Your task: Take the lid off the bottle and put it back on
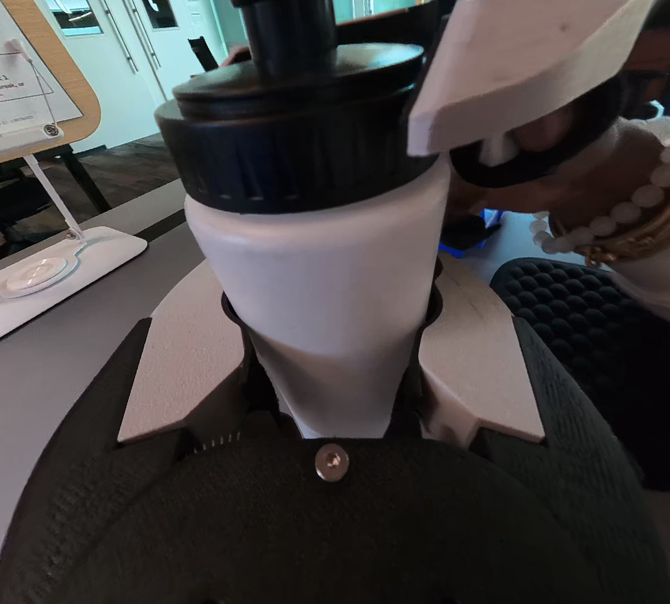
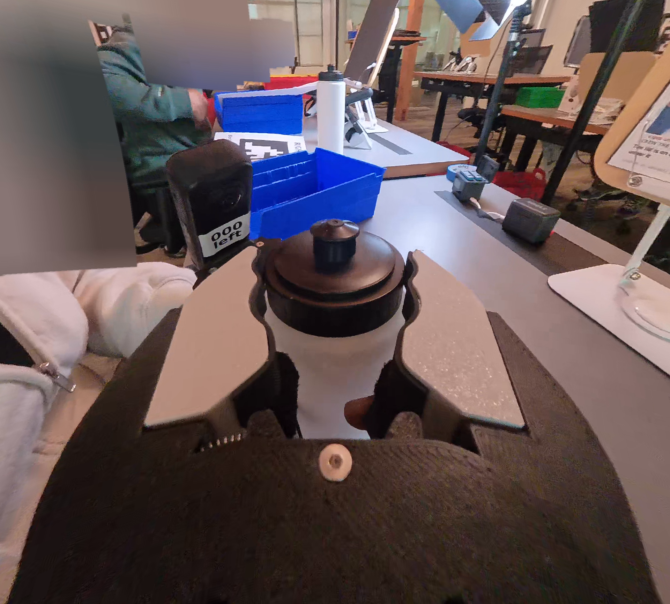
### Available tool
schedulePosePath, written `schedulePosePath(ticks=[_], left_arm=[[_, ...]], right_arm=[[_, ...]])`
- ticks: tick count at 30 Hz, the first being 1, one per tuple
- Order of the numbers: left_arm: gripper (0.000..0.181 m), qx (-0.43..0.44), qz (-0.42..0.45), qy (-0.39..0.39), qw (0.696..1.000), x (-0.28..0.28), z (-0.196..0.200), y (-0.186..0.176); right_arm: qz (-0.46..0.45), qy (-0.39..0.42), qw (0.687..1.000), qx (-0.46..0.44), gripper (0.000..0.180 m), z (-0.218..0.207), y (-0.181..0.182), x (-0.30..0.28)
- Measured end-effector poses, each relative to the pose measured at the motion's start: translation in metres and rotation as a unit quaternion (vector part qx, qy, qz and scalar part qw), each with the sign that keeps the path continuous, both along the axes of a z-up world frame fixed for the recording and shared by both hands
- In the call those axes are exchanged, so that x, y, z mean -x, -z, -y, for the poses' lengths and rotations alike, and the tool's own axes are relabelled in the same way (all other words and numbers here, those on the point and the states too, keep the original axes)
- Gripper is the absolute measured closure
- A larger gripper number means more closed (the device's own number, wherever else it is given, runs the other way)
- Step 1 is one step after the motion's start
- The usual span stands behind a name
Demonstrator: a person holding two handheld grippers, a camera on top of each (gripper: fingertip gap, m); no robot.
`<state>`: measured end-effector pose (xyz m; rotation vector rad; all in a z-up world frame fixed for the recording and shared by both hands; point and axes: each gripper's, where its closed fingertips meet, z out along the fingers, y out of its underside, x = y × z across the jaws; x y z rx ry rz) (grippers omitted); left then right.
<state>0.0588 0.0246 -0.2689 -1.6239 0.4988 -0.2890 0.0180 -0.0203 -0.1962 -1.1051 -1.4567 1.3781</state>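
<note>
A white bottle (image 1: 319,260) with a black ribbed lid (image 1: 290,151) and a pull spout stands upright between both grippers. My left gripper (image 1: 330,282) is shut on the bottle's white body, one finger on each side. In the right wrist view, my right gripper (image 2: 333,260) is shut on the black lid (image 2: 333,292), its fingers pressed to the lid's two sides, with the bottle (image 2: 333,369) below. One pale right finger (image 1: 525,60) shows against the lid's right edge in the left wrist view. The lid sits on the bottle's neck.
A grey table (image 2: 471,260) carries a blue bin (image 2: 315,184), a second white bottle (image 2: 330,111), small dark boxes (image 2: 531,220) and a white stand base (image 2: 616,296). A hand with bead bracelets (image 1: 616,216) and a black mesh chair (image 1: 565,314) are at right. There is about 8 centimeters between the tips of the two grippers.
</note>
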Motion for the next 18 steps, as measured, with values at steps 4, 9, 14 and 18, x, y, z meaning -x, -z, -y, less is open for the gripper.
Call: schedulePosePath(ticks=[4,9,14,18], left_arm=[[0.081,0.003,0.0,0.001,1.0,0.0,0.0,0.0],[0.08,0.002,-0.004,0.01,1.0,-0.004,-0.002,0.001],[0.08,-0.002,-0.003,0.009,1.0,-0.004,-0.001,0.0],[0.082,0.006,0.011,0.014,1.0,-0.006,0.0,0.001]], right_arm=[[-0.029,0.049,0.998,0.013,0.106,-0.002,-0.002,-0.002],[-0.003,0.029,1.0,-0.01,0.105,-0.004,-0.001,-0.006],[0.057,0.01,0.998,-0.025,0.101,0.0,0.015,0.002],[0.02,0.045,0.999,-0.005,0.102,-0.003,0.013,0.002]])
